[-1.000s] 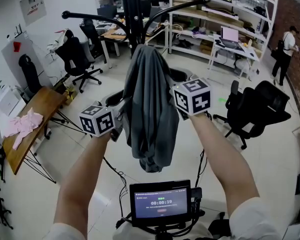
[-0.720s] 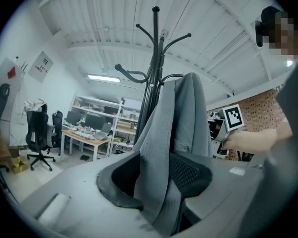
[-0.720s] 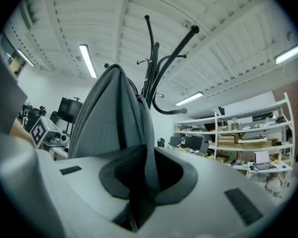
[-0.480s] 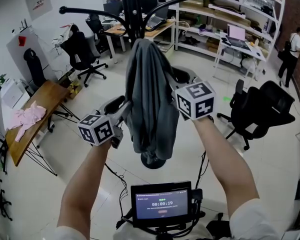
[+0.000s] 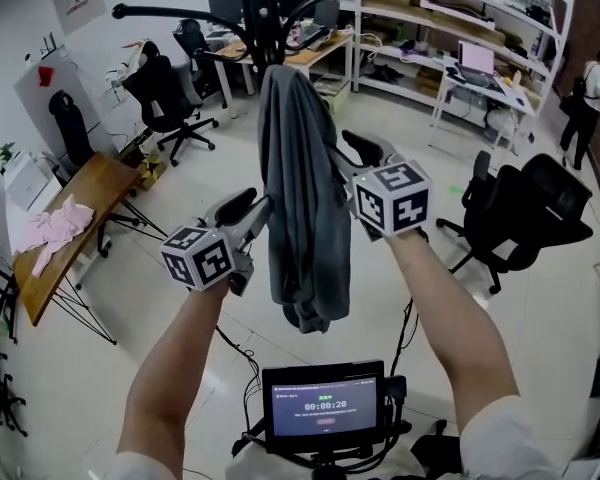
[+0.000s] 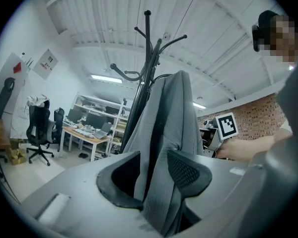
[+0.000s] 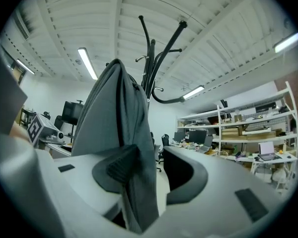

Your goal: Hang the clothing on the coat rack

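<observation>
The grey jacket [image 5: 302, 198] is up on the coat rack [image 5: 258, 18], draped from a peg by the pole. It hangs straight down in long folds, right between the two grippers. The left gripper [image 5: 252, 216] sits at the jacket's left edge with its jaws apart. They have just been easing wider, and a fold of cloth runs between them, brushing one pad with a dark gap showing at the other. The right gripper [image 5: 348, 168] is on the far right side of the jacket, a little higher up. Its jaws have just been opening too, and they stand apart. The cloth lies against one pad and clear of the other jaw. So neither one is clamping, and the peg looks to be carrying the whole weight.

This is soft, limp stuff. It bunches, sags and gives no stiffness to push against, and it looks light enough for one gripper to lift. My read is that a tug low down could drag it off the peg. If it needs straightening, the place to pinch is high up, near the collar or shoulder by the peg. A thick fold there would give the pads something to bite.
</observation>
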Available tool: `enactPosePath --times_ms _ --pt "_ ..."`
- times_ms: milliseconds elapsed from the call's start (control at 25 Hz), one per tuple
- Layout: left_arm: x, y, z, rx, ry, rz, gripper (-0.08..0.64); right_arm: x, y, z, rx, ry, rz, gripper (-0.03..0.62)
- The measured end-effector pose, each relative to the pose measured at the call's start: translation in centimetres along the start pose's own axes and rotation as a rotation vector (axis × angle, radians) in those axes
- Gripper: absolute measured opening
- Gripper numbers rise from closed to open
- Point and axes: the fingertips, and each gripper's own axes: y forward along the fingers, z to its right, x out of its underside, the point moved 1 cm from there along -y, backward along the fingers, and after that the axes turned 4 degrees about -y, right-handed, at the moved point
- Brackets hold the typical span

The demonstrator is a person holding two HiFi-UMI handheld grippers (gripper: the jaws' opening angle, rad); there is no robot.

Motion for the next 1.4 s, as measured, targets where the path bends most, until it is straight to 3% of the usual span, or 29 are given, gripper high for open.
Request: enactPosePath --times_ms 640,1120,1400 --pt "1.2 -2.4 1.5 0.087 -0.054 -0.009 0.179 2.2 -2.9 -2.5 0.067 0.023 -0.08 0.187" --pt "3.0 -5.5 2.7 0.107 -0.098 -0.013 0.179 3.5 -7.2 -3.2 0.126 0.029 -0.116 0.187" --pt "3.0 -7.6 4.8 0.141 -0.1 -0.005 0.133 3.6 -9.7 -5.1 0.147 0.039 -0.125 0.187"
